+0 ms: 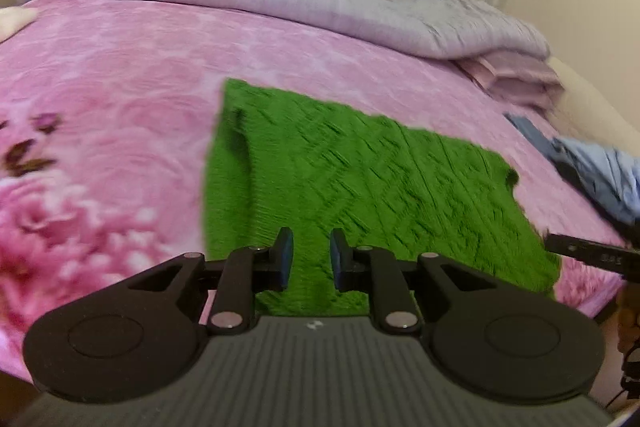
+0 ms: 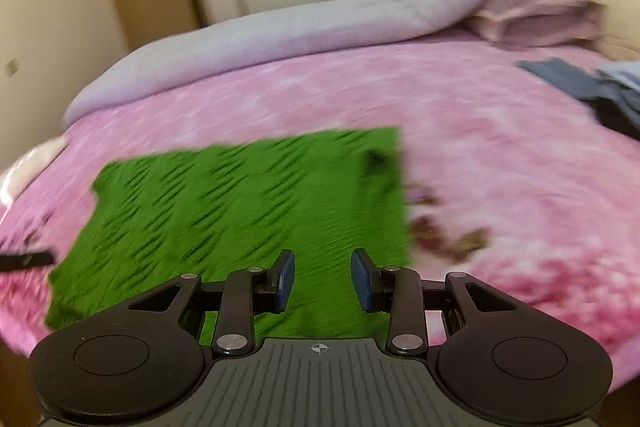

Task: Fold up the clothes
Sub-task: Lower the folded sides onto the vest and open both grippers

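Left wrist: left hand-held gripper (image 1: 311, 259) above green garment (image 1: 360, 179), jaws parted, empty.

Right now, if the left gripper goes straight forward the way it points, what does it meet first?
Most likely the green knitted garment: the open left gripper points onto it. Depth is unclear.

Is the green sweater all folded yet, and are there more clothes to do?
The green sweater already lies flat in a neat rectangle on the pink blanket. The left gripper and right gripper are open, holding nothing. The blue clothes look unfolded.
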`<state>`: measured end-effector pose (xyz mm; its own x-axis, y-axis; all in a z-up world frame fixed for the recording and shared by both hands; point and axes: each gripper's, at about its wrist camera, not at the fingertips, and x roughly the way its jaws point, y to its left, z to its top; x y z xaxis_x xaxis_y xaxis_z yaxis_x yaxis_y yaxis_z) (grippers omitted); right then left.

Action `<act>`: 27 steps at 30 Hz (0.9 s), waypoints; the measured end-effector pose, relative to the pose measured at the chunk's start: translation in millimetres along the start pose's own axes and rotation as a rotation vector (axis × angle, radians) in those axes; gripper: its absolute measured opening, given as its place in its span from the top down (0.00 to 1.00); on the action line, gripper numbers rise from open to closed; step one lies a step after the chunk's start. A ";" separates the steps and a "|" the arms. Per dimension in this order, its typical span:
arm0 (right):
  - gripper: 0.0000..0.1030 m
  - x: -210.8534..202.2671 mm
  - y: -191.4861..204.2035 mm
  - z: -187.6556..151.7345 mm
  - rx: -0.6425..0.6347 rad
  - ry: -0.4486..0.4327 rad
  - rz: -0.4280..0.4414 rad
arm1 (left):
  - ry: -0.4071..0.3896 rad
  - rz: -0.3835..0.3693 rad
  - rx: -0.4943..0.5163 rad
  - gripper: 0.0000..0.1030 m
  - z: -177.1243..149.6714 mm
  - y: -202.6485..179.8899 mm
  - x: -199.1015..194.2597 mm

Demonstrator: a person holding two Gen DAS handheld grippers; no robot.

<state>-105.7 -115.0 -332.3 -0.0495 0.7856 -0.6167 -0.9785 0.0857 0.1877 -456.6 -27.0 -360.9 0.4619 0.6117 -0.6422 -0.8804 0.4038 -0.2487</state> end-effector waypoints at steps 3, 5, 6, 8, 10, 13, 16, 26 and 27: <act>0.66 15.2 15.3 -29.1 -0.123 0.026 -0.042 | 0.023 0.015 0.039 0.85 -13.2 -2.6 11.4; 0.66 17.1 15.9 -44.0 -0.187 -0.004 -0.054 | 0.042 0.021 0.053 0.86 -16.2 -3.3 15.9; 0.66 17.2 15.4 -42.6 -0.186 0.012 -0.051 | 0.058 0.018 0.043 0.88 -9.2 -2.0 13.6; 0.66 15.1 10.4 -27.9 -0.155 0.071 -0.026 | 0.079 0.013 0.037 0.88 6.6 -0.7 10.5; 0.66 15.6 4.2 -7.3 -0.115 0.088 0.007 | 0.067 0.009 0.072 0.87 28.0 -2.9 11.8; 0.66 20.6 -4.9 28.6 -0.069 0.061 0.056 | 0.046 -0.010 0.115 0.87 61.5 -9.8 26.1; 0.66 51.2 1.7 67.3 -0.113 0.040 0.073 | 0.032 -0.043 0.152 0.88 93.3 -25.5 62.5; 0.66 176.3 29.5 104.2 -0.296 0.099 0.031 | 0.073 -0.063 0.245 0.84 106.8 -29.1 183.7; 0.66 187.1 24.9 98.8 -0.302 0.126 0.015 | 0.067 -0.075 0.224 0.84 103.8 -22.0 185.4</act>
<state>-119.6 94.6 -367.5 -0.0705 0.7021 -0.7086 -0.9917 -0.1258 -0.0260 -340.4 148.1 -399.3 0.5104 0.5312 -0.6763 -0.7949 0.5914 -0.1353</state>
